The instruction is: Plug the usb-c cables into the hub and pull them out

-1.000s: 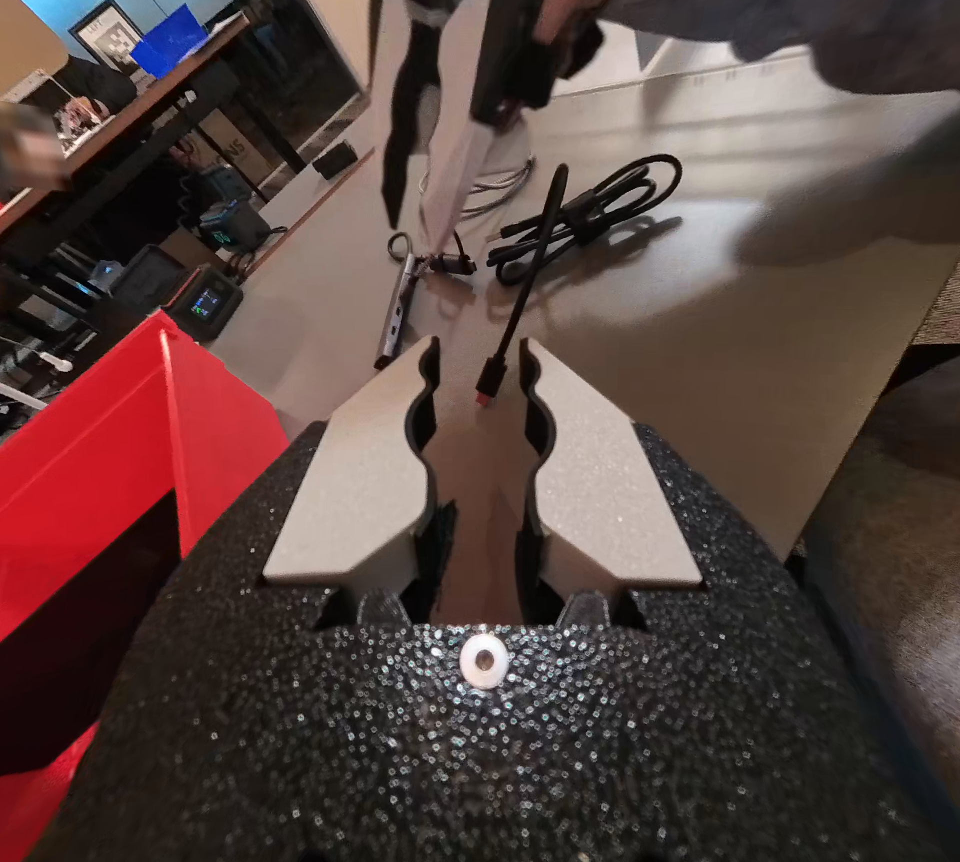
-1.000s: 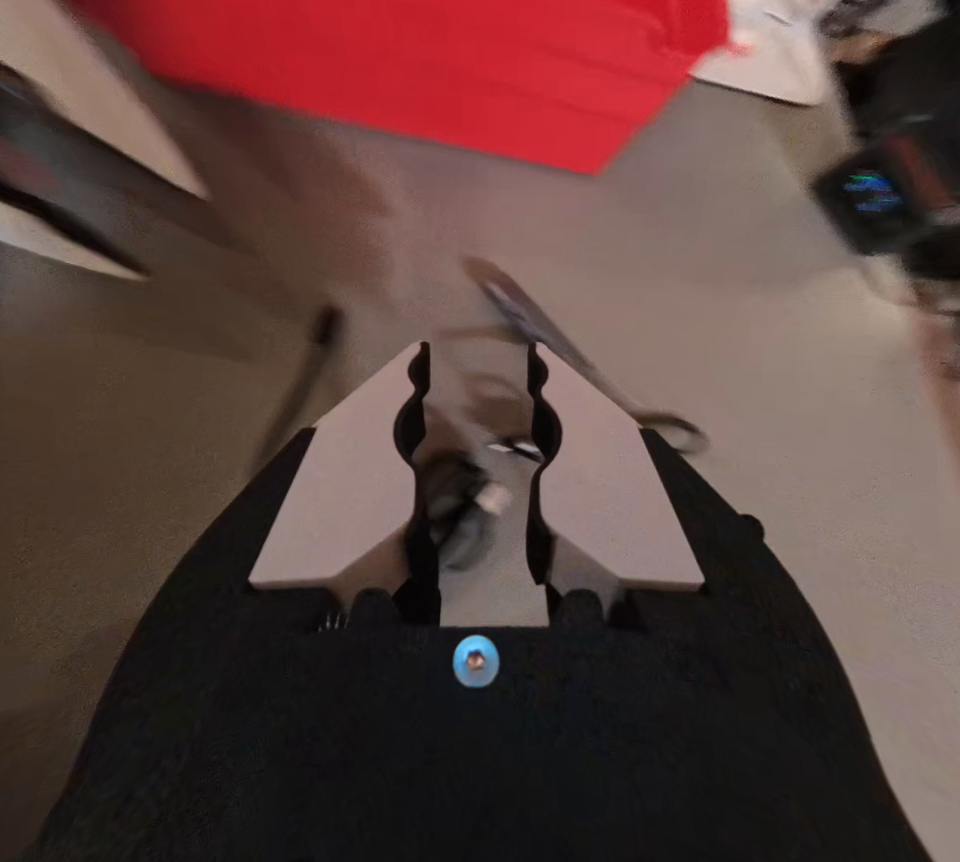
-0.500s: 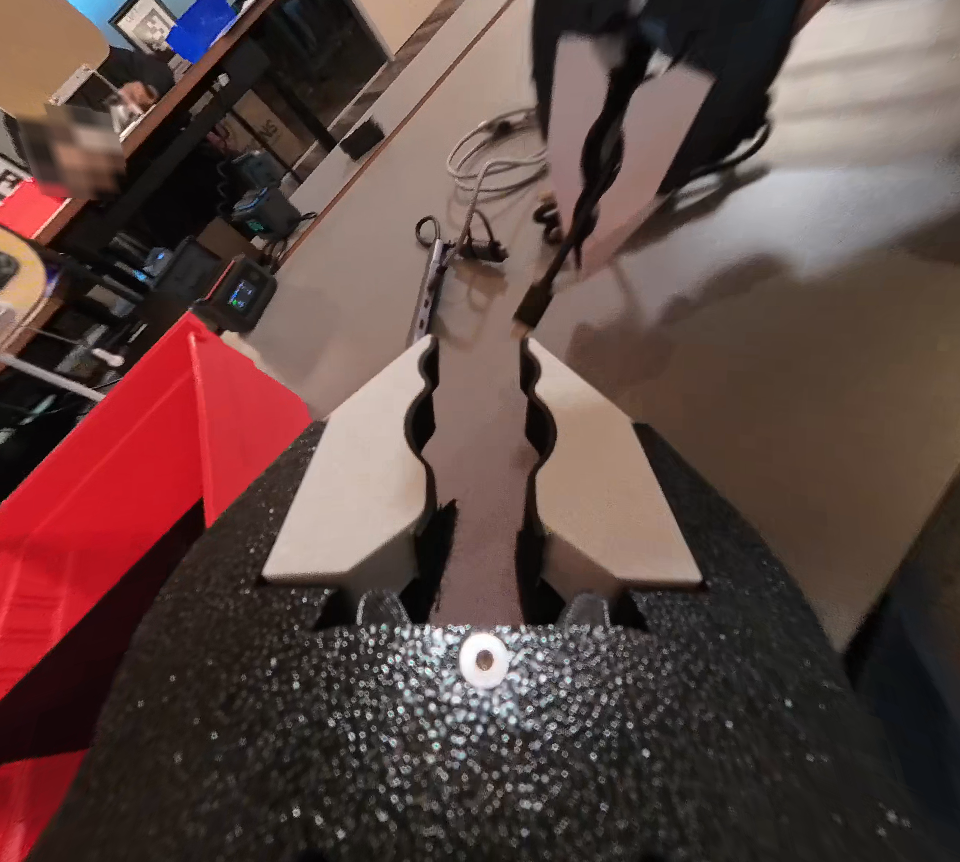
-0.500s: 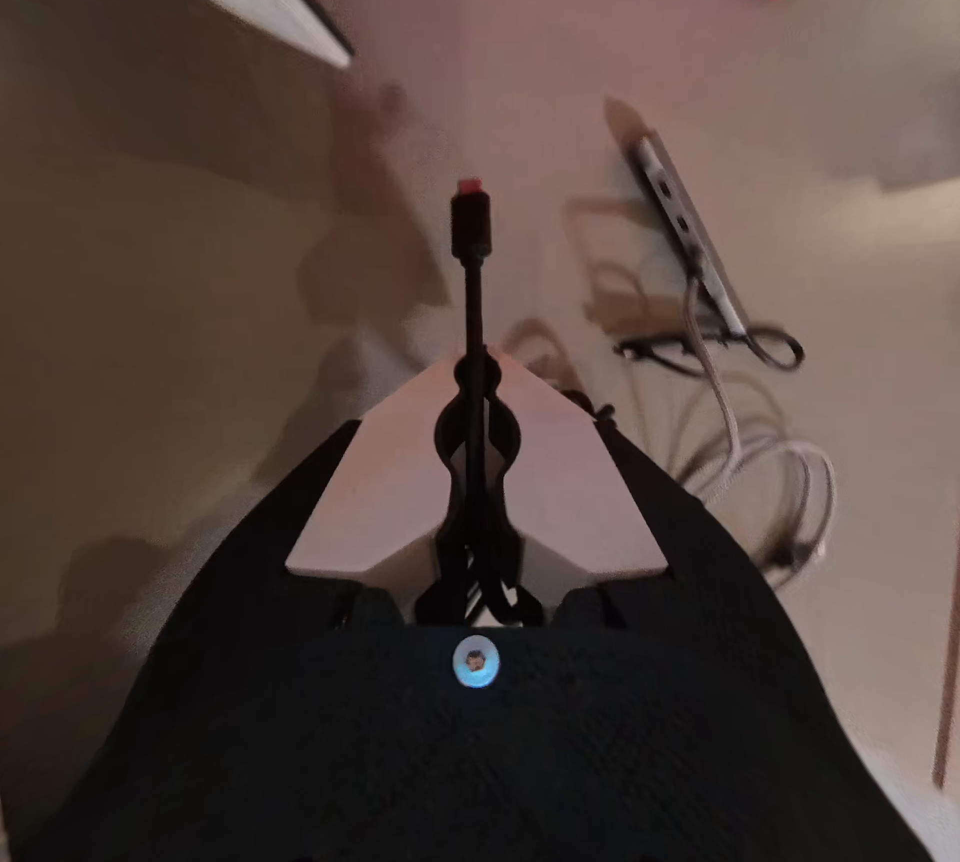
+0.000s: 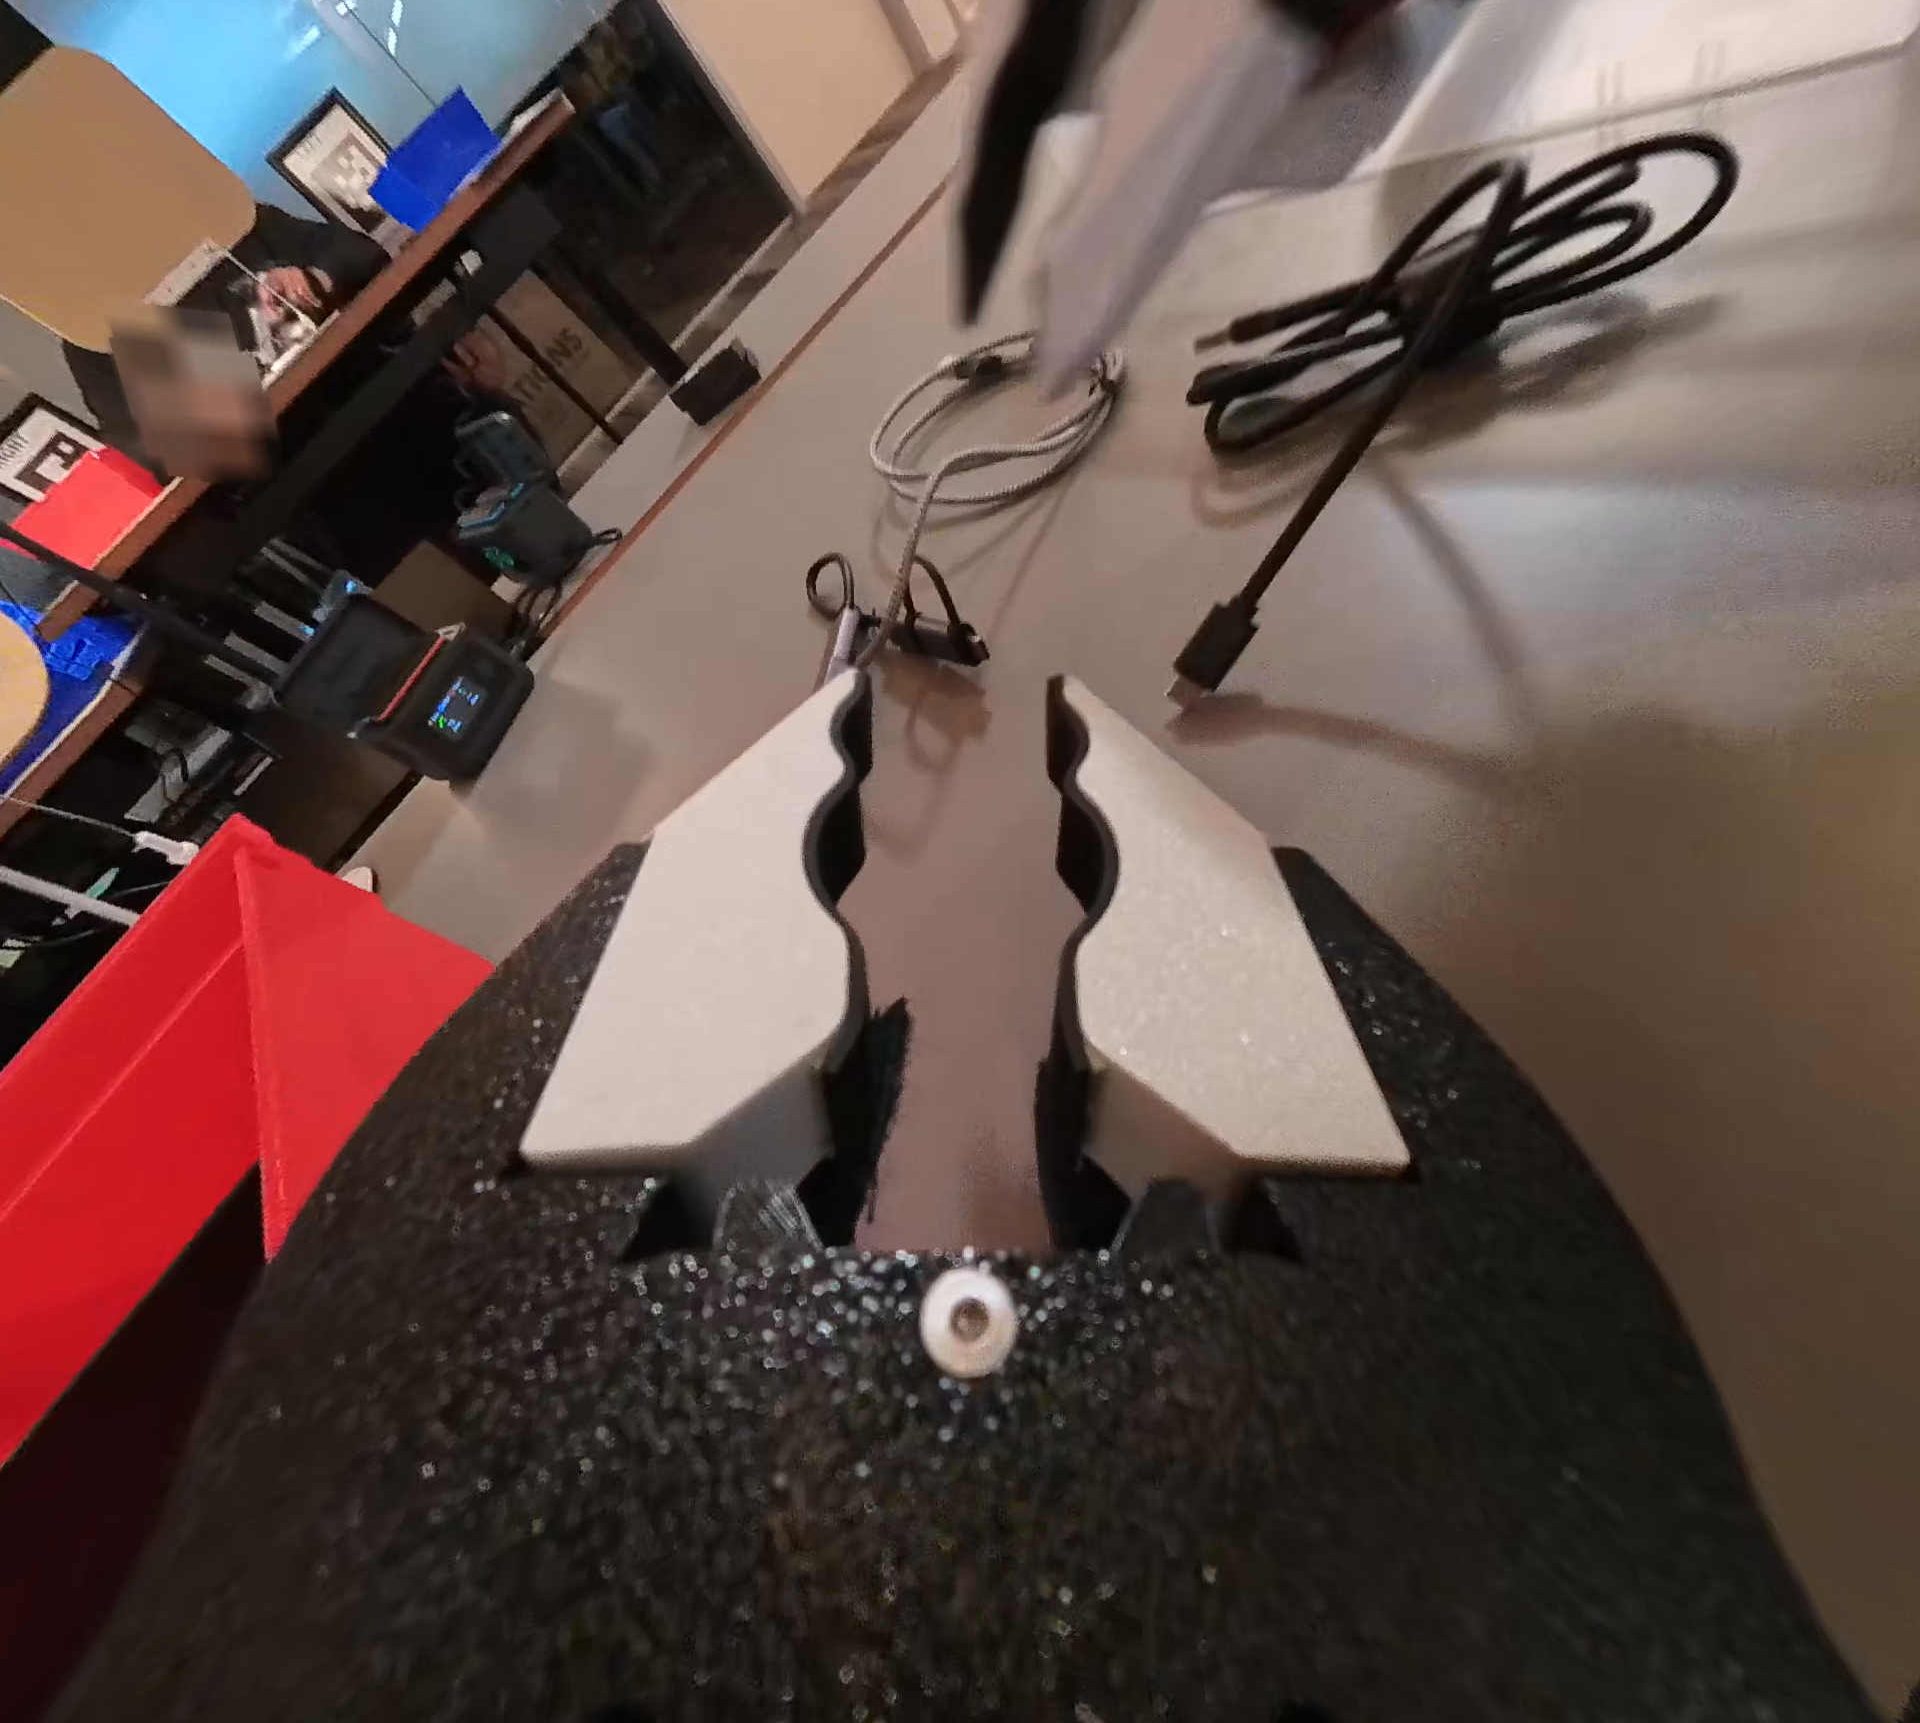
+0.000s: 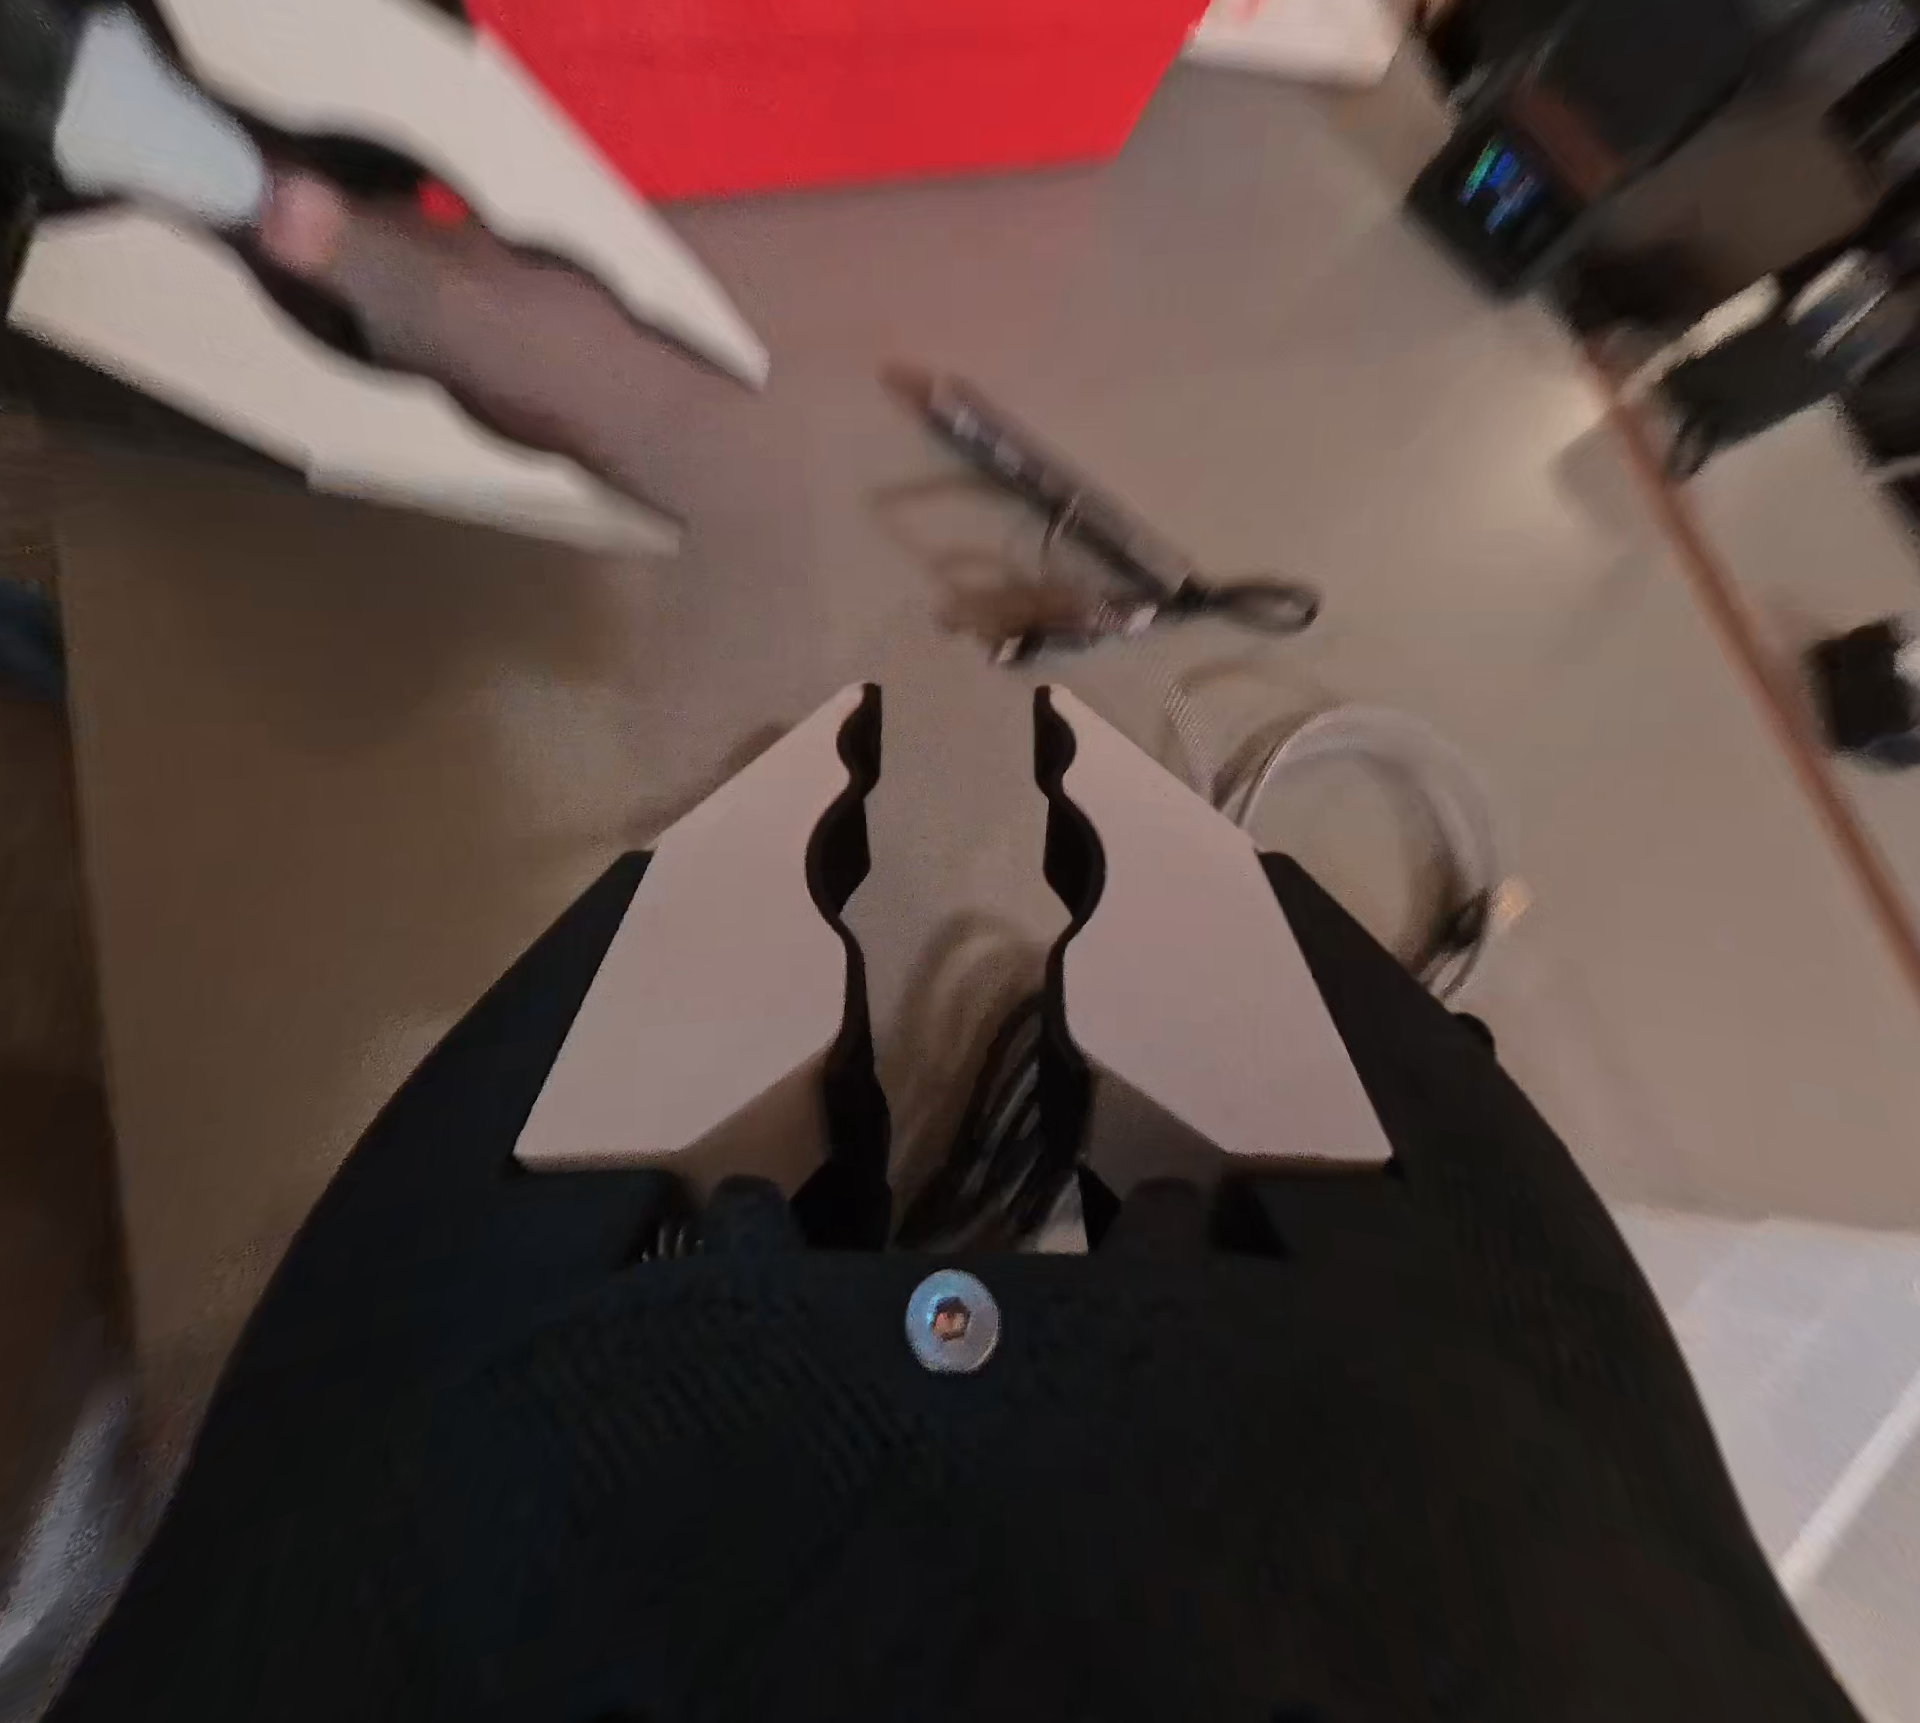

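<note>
Two grippers, both empty: left gripper (image 5: 956,697) parted above the grey table (image 5: 1558,842) near its left edge, hub (image 5: 844,634) just ahead, black usb-c cable (image 5: 1455,302) lying loose toward mid-table, right gripper (image 6: 954,702) likewise parted.

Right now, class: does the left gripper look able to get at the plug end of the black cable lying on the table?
Probably yes. The left gripper is open and empty, and the black cable has its plug lying free on the table just ahead, to its right. Nothing lies between; the right gripper hovers farther back.
</note>
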`<state>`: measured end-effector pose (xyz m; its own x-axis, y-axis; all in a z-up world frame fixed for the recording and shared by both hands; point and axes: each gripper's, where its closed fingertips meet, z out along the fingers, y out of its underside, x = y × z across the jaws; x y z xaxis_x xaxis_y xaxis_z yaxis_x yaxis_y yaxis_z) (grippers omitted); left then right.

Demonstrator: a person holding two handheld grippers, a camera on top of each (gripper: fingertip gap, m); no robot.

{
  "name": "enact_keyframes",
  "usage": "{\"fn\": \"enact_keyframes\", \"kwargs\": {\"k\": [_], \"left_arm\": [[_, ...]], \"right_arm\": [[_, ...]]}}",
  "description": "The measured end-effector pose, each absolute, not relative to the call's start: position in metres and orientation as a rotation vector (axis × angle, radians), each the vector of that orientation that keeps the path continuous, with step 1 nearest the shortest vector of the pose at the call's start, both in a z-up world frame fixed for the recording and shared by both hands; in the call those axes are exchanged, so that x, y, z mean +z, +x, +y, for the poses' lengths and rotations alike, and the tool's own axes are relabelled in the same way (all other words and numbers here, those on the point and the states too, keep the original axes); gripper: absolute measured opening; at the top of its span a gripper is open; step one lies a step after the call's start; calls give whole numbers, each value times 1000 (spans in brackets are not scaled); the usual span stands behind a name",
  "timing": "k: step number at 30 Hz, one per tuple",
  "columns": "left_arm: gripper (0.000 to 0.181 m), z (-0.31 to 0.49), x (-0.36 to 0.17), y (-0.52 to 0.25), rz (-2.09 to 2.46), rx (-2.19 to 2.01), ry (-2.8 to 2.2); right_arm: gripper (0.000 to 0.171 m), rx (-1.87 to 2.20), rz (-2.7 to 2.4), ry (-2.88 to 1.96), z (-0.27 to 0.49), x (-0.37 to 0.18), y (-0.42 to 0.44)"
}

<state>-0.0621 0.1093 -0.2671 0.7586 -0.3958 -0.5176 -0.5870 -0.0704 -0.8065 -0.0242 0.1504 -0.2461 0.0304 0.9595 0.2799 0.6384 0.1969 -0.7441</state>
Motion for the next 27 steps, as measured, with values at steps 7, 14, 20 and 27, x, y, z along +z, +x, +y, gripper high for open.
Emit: {"fn": "enact_keyframes", "kwargs": {"k": [7, 14, 20, 27], "left_arm": [[30, 96, -264, -59, 754, 163, -1668], [29, 78, -267, -64, 788, 180, -1665], [30, 80, -270, -64, 770, 148, -1683], [47, 93, -272, -86, 650, 240, -1790]], "right_arm": [[35, 158, -2062, -1210, 184, -305, -125], [24, -41, -2300, -1051, 194, -333, -146], [10, -22, -2301, -1058, 195, -333, -144], [9, 425, -2352, -1021, 143, -304, -100]]}}
